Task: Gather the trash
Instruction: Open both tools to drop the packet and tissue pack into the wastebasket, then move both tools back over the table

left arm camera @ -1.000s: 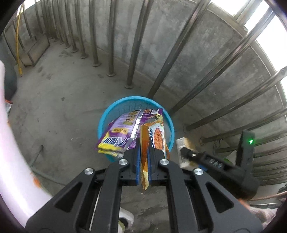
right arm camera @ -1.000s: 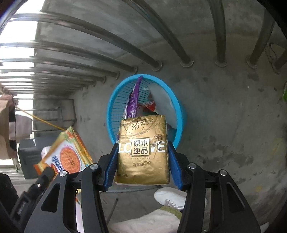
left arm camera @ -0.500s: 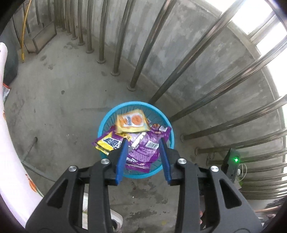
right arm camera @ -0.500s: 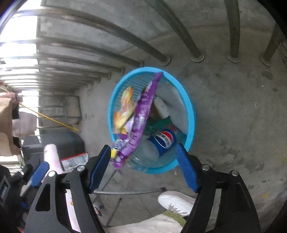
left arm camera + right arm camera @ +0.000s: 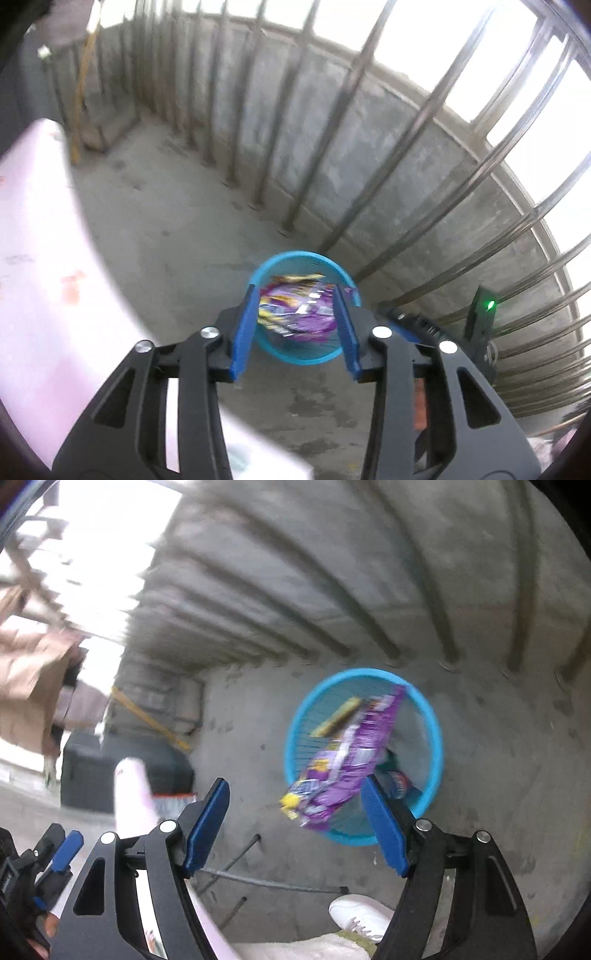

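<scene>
- Two grippers hang over a blue basket (image 5: pixel 334 356) standing on the concrete floor (image 5: pixel 177 236) close to the railing bars (image 5: pixel 332 122) at the floor's edge.
- Left gripper (image 5: pixel 295 325): fingers opening, nothing between them; their blue pads frame the basket below and cut off its sides.
- Right gripper (image 5: pixel 295 823): fingers wide apart and empty.
- Purple wrapper (image 5: pixel 351 764) leans over the basket rim, its print smeared by blur; a yellow packet (image 5: pixel 336 716) sits behind it.
- Other trash underneath is mostly hidden.
- White shoe (image 5: pixel 358 915) is cut off at the bottom.
</scene>
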A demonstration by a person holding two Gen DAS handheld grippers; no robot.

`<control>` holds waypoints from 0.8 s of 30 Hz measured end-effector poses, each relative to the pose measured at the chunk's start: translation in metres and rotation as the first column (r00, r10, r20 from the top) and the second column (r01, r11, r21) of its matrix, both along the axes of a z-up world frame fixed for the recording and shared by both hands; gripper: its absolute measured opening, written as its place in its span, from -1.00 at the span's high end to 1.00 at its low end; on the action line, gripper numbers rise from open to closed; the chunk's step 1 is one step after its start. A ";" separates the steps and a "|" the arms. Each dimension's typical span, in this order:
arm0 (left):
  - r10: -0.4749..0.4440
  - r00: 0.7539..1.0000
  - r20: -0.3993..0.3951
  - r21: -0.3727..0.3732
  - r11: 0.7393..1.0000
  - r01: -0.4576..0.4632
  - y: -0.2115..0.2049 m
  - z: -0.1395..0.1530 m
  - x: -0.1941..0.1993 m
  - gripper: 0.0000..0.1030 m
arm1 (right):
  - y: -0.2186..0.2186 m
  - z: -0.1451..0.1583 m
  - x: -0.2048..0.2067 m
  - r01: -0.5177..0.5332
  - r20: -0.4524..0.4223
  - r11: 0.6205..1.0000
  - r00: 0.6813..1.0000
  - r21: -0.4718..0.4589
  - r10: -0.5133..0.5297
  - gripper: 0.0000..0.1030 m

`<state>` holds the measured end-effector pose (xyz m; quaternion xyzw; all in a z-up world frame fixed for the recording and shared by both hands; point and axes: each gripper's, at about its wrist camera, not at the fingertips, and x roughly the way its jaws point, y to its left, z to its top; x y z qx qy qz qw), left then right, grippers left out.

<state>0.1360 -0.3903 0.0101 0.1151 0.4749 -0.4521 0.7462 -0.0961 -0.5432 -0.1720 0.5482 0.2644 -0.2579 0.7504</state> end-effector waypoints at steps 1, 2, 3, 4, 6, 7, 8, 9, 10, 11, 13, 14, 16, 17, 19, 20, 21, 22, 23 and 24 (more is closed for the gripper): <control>0.027 0.999 0.022 -0.002 1.000 -0.027 0.025 0.011 0.002 0.18 | 0.006 0.009 0.007 -0.033 0.013 0.999 0.999 -0.023 0.034 -0.41; 0.055 0.998 0.034 -0.006 0.998 -0.055 0.048 0.018 0.003 0.16 | 0.016 0.021 0.017 -0.081 0.028 0.995 0.996 -0.055 0.083 -0.40; 0.098 0.994 0.045 -0.013 0.995 -0.098 0.081 0.029 0.005 0.14 | 0.026 0.031 0.026 -0.129 0.043 0.988 0.990 -0.084 0.133 -0.40; 0.136 0.989 0.057 -0.016 0.991 -0.135 0.107 0.035 0.005 0.12 | 0.034 0.039 0.033 -0.170 0.053 0.980 0.983 -0.107 0.176 -0.40; 0.229 0.970 0.087 -0.025 0.973 -0.228 0.165 0.050 0.006 0.07 | 0.059 0.059 0.051 -0.272 0.080 0.948 0.954 -0.163 0.288 -0.40; 0.297 0.949 0.109 -0.031 0.955 -0.295 0.203 0.058 0.005 0.06 | 0.070 0.066 0.058 -0.311 0.088 0.933 0.940 -0.183 0.331 -0.40; 0.355 0.927 0.125 -0.037 0.935 -0.353 0.232 0.064 0.002 0.02 | 0.081 0.073 0.066 -0.348 0.090 0.915 0.924 -0.201 0.371 -0.40; 0.417 0.899 0.134 -0.045 0.909 -0.415 0.264 0.069 -0.001 -0.04 | 0.099 0.082 0.077 -0.411 0.092 0.882 0.893 -0.228 0.440 -0.40; 0.479 0.867 0.137 -0.053 0.877 -0.477 0.297 0.073 -0.008 -0.06 | 0.112 0.088 0.086 -0.448 0.096 0.861 0.872 -0.240 0.480 -0.40; 0.534 0.834 0.138 -0.057 0.845 -0.532 0.328 0.076 -0.016 -0.08 | 0.126 0.093 0.093 -0.491 0.098 0.834 0.845 -0.252 0.526 -0.40; 0.611 0.781 0.130 -0.054 0.791 -0.610 0.375 0.074 -0.031 -0.09 | 0.162 0.104 0.108 -0.586 0.090 0.759 0.772 -0.284 0.629 -0.40; 0.638 0.761 0.120 -0.049 0.769 -0.637 0.394 0.070 -0.038 -0.10 | 0.182 0.110 0.114 -0.634 0.088 0.712 0.725 -0.300 0.683 -0.40; 0.681 0.726 0.090 -0.037 0.731 -0.681 0.427 0.059 -0.056 -0.10 | 0.219 0.119 0.122 -0.709 0.073 0.625 0.641 -0.326 0.764 -0.40; 0.701 0.709 0.075 -0.031 0.712 -0.701 0.441 0.052 -0.065 -0.10 | 0.242 0.123 0.126 -0.750 0.063 0.565 0.582 -0.345 0.811 -0.40; 0.726 0.687 0.038 -0.026 0.688 -0.726 0.460 0.037 -0.079 -0.10 | 0.281 0.127 0.131 -0.806 0.042 0.462 0.483 -0.369 0.875 -0.40; 0.737 0.675 0.019 -0.020 0.676 -0.737 0.468 0.029 -0.085 -0.10 | 0.303 0.127 0.134 -0.836 0.020 0.402 0.426 -0.373 0.905 -0.40; 0.745 0.667 0.004 -0.010 0.667 -0.745 0.474 0.018 -0.091 -0.10 | 0.323 0.127 0.136 -0.857 -0.003 0.351 0.380 -0.377 0.925 -0.40; 0.745 0.667 0.001 -0.001 0.667 -0.745 0.480 0.012 -0.094 -0.10 | 0.337 0.125 0.137 -0.867 -0.023 0.320 0.355 -0.382 0.935 -0.40; 0.743 0.669 0.008 0.010 0.669 -0.743 0.484 0.006 -0.096 -0.10 | 0.352 0.125 0.138 -0.878 -0.049 0.285 0.327 -0.384 0.944 -0.40; 0.738 0.675 0.021 0.014 0.675 -0.738 0.485 0.001 -0.099 -0.10 | 0.374 0.122 0.138 -0.897 -0.091 0.223 0.277 -0.381 0.957 -0.40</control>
